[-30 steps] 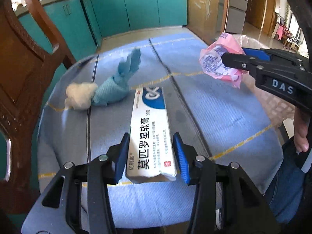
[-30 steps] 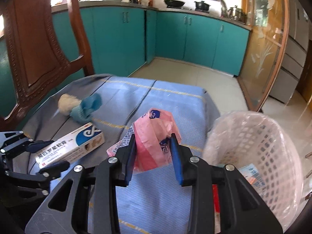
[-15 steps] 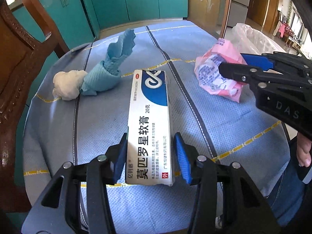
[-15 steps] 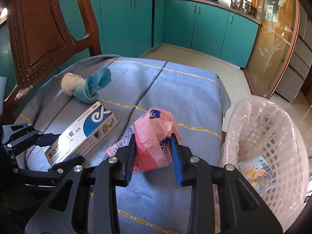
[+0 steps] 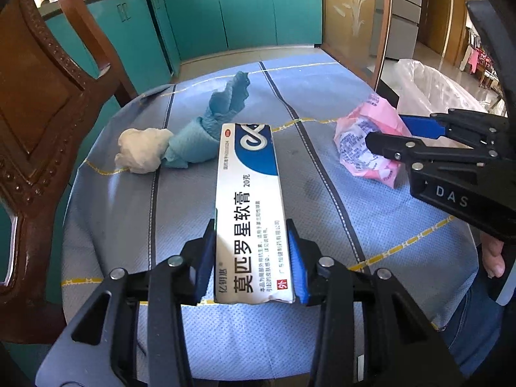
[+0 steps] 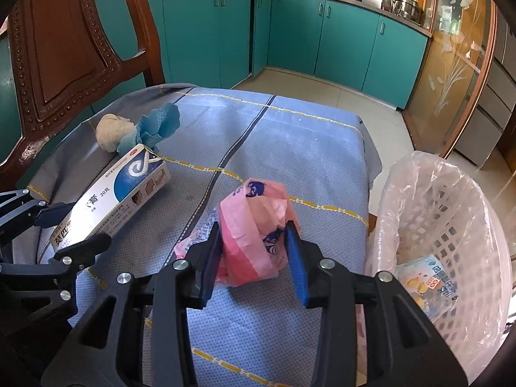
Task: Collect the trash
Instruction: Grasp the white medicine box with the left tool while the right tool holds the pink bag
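Observation:
My left gripper point(image 5: 251, 258) is shut on a long white and blue ointment box point(image 5: 250, 206), held just above the blue tablecloth point(image 5: 354, 213); the box also shows in the right wrist view point(image 6: 109, 200). My right gripper point(image 6: 254, 254) is shut on a crumpled pink plastic wrapper point(image 6: 254, 225), which shows in the left wrist view point(image 5: 367, 142) too. A blue crumpled cloth point(image 5: 213, 125) and a cream paper ball point(image 5: 142, 150) lie on the cloth at the far left. A white lined waste basket point(image 6: 451, 245) stands right of the table.
A carved wooden chair back point(image 5: 42, 122) rises at the table's left. Teal kitchen cabinets point(image 6: 290, 35) line the back wall. The basket holds a printed packet point(image 6: 425, 280). The person's hand point(image 5: 493, 254) is at the right edge.
Both grippers have shifted slightly with their loads still clamped; the view has drawn back a little from the table. The cloth and paper ball have not moved.

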### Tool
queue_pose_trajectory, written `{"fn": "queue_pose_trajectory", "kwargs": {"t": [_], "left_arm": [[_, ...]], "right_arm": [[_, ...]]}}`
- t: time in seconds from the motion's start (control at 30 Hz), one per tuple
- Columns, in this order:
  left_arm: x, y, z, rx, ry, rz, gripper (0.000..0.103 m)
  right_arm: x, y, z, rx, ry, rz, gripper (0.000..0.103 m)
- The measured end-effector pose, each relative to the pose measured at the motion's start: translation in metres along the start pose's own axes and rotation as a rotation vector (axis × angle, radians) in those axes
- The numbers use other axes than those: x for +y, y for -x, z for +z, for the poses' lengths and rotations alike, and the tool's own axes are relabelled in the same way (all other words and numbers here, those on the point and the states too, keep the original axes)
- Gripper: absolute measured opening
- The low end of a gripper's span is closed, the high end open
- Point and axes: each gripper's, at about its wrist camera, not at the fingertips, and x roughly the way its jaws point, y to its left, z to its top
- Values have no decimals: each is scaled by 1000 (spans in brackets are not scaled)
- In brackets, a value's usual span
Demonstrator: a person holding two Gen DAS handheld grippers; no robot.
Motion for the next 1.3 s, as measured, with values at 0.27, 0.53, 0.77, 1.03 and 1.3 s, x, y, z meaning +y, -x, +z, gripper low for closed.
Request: {"fn": "queue_pose_trajectory", "kwargs": {"t": [0.27,0.53,0.77,1.03,1.3], "left_arm": [[7,9,-2,-30,21,5,42],[14,28,2,-101,59,14,42],[14,32,1,-112,64,14,42],[14,39,1,-144,70,13,42],[13,38,1,-142,73,11,42]], "right_arm": [[2,2,0,-14,10,-1,34],[-3,11,1,-46,-11,-1,34],[-3,14,1,-52,-8,-8,34],[-3,17,1,-60,-7,-13,34],[-3,18,-1,-63,-3,-17,34]]}}
